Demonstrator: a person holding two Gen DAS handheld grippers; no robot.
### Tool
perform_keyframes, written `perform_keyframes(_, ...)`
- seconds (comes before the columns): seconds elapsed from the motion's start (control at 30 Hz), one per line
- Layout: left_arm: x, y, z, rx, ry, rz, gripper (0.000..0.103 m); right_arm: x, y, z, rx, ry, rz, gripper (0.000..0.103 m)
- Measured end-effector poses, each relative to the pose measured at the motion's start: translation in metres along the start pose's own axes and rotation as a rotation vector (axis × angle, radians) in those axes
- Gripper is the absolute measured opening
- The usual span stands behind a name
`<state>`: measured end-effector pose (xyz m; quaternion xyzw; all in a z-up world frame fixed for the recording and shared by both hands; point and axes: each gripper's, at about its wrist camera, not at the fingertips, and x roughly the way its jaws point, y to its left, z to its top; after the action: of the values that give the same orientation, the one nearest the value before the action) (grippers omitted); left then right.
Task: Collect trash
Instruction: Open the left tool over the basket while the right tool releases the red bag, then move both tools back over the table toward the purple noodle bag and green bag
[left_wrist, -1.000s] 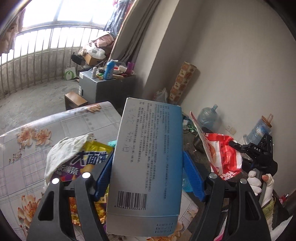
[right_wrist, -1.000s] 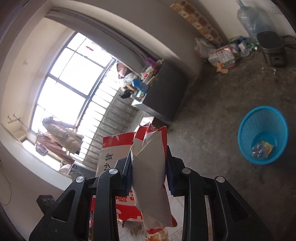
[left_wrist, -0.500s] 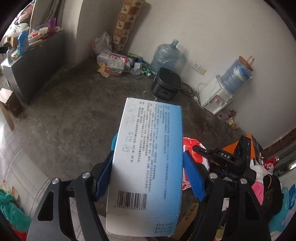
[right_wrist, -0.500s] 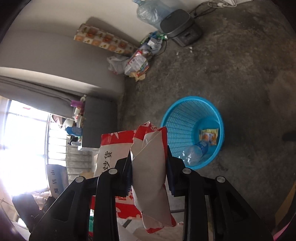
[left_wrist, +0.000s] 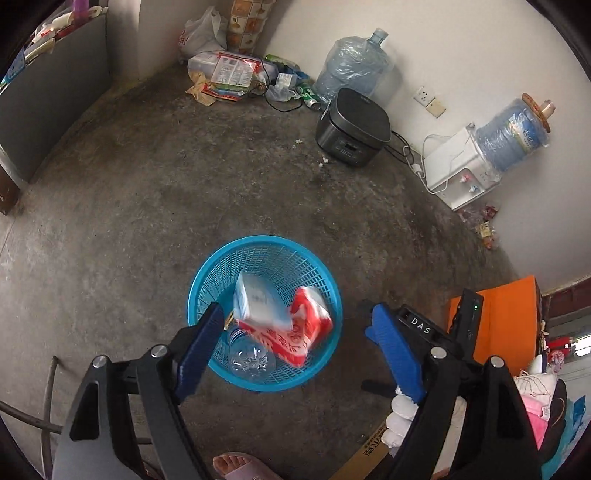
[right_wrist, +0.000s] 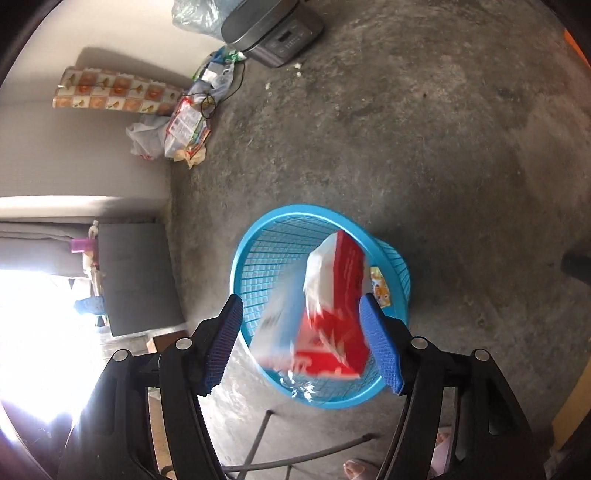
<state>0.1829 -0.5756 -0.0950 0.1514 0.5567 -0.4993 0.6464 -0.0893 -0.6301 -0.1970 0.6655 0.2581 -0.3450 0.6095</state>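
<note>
A blue mesh waste basket (left_wrist: 207, 284) stands on the concrete floor, also in the right wrist view (right_wrist: 258, 236). A light blue carton (left_wrist: 258, 301) and a red snack bag (left_wrist: 306, 325) are blurred, dropping into it, over a clear plastic bottle (left_wrist: 249, 360). In the right wrist view the red bag (right_wrist: 340, 295) and the blurred carton (right_wrist: 277, 317) fall between the fingers. My left gripper (left_wrist: 297, 347) is open and empty above the basket. My right gripper (right_wrist: 301, 339) is open and empty above it too.
A black rice cooker (left_wrist: 352, 127), water jugs (left_wrist: 351, 66), a white dispenser (left_wrist: 461, 170) and a litter pile (left_wrist: 231, 75) line the far wall. An orange box (left_wrist: 509, 314) is at right. A grey cabinet (right_wrist: 136, 277) stands at left. A sandalled foot (left_wrist: 236, 465) is below.
Both grippers opened over the basket. The left let go of the blue carton and the right let go of the red bag; both are falling into the basket.
</note>
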Motion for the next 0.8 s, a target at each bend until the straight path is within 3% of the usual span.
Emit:
perform_keyframes(0.17, -0.048, 0.007, -0.007, 0.011, -0.101, -0.001, 0.08, -0.022, -0.001, -0.01, -0.071, -0.043, -0.017, 0.063)
perform_keyframes(0.33, -0.119, 0.011, -0.031, 0.021, -0.233, -0.035, 0.08, -0.057, 0.018, -0.033, -0.205, -0.114, -0.016, 0.063)
perform_keyframes(0.47, -0.185, 0.013, -0.075, 0.057, -0.369, -0.06, 0.082, -0.091, 0.05, -0.069, -0.406, -0.186, -0.03, 0.067)
perform_keyframes(0.63, -0.249, 0.023, -0.14, 0.066, -0.488, 0.0, 0.095, -0.138, 0.094, -0.129, -0.716, -0.353, -0.056, 0.096)
perform_keyframes(0.8, -0.306, 0.056, -0.209, -0.004, -0.615, 0.085, 0.095, -0.158, 0.126, -0.179, -0.964, -0.448, -0.066, 0.096)
